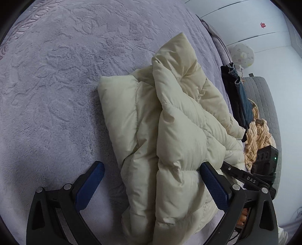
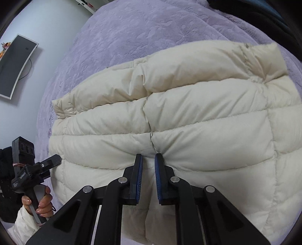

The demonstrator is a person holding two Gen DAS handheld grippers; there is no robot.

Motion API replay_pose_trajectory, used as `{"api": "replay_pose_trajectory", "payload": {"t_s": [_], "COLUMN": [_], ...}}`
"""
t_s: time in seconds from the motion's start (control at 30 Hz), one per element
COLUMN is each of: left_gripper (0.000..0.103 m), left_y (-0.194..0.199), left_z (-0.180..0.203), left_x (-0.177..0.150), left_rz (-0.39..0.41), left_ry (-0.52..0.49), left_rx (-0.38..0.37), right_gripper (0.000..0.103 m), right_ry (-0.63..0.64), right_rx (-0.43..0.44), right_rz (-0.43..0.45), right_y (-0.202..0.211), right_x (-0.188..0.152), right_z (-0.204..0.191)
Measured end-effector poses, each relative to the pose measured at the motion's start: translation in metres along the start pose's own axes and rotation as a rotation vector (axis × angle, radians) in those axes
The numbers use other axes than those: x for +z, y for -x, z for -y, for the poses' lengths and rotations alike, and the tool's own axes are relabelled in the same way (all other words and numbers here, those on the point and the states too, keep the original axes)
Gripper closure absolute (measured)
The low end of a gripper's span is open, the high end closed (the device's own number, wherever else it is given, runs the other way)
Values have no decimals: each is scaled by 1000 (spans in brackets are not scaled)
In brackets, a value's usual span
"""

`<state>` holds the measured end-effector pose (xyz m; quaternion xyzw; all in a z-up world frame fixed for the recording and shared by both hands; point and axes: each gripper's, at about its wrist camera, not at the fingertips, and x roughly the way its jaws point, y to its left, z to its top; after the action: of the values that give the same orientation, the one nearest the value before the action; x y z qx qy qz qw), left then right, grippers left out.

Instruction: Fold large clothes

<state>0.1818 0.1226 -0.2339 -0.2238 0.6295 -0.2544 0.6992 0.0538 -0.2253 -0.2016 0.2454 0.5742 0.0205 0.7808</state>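
Observation:
A cream puffer jacket (image 1: 169, 122) lies folded into a thick bundle on the lavender bedspread (image 1: 56, 75). My left gripper (image 1: 151, 167) stands wide open over the bundle's near end. Its right finger (image 1: 211, 179) touches the jacket, and its left finger (image 1: 94, 177) hovers over bare bedspread. In the right wrist view the jacket (image 2: 188, 113) fills the frame, quilted panels up. My right gripper (image 2: 148, 158) is shut on a puckered pinch of the jacket's near edge. A hand (image 2: 43, 203) holds the left gripper (image 2: 54, 160) at that view's lower left.
Beyond the bed's right edge stand a woven rope basket (image 1: 256, 135), dark jeans (image 1: 239, 94) draped over it and a grey quilted cushion (image 1: 264, 98). A dark monitor (image 2: 15, 66) leans at the left. A dark garment (image 2: 264, 15) lies at the bedspread's far right.

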Motion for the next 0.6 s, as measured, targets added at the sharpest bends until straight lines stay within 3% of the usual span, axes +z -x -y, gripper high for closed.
{"api": "replay_pose_trajectory", "payload": {"t_s": [0.2, 0.27, 0.37, 0.47, 0.6], "left_gripper": [4, 34, 64, 79, 83], "left_y": [-22, -29, -34, -28, -12], "left_z": [16, 21, 31, 45, 78], "left_x": [3, 3, 3, 3, 4], "left_rz": [-42, -63, -68, -52, -32], "left_ry": [-67, -83, -92, -127, -164], "left_rx": [-19, -29, -57, -69, -120], "right_gripper": [93, 93, 94, 94, 94], "right_ry": [-3, -13, -17, -22, -39], "right_rx": [41, 62, 83, 109, 160], "right_rz": [-8, -4, 4, 14, 22], "right_y": [-23, -26, -30, -34, -36], "right_x": [-4, -6, -7, -12, -18], "right_z": [13, 17, 22, 26, 35]}}
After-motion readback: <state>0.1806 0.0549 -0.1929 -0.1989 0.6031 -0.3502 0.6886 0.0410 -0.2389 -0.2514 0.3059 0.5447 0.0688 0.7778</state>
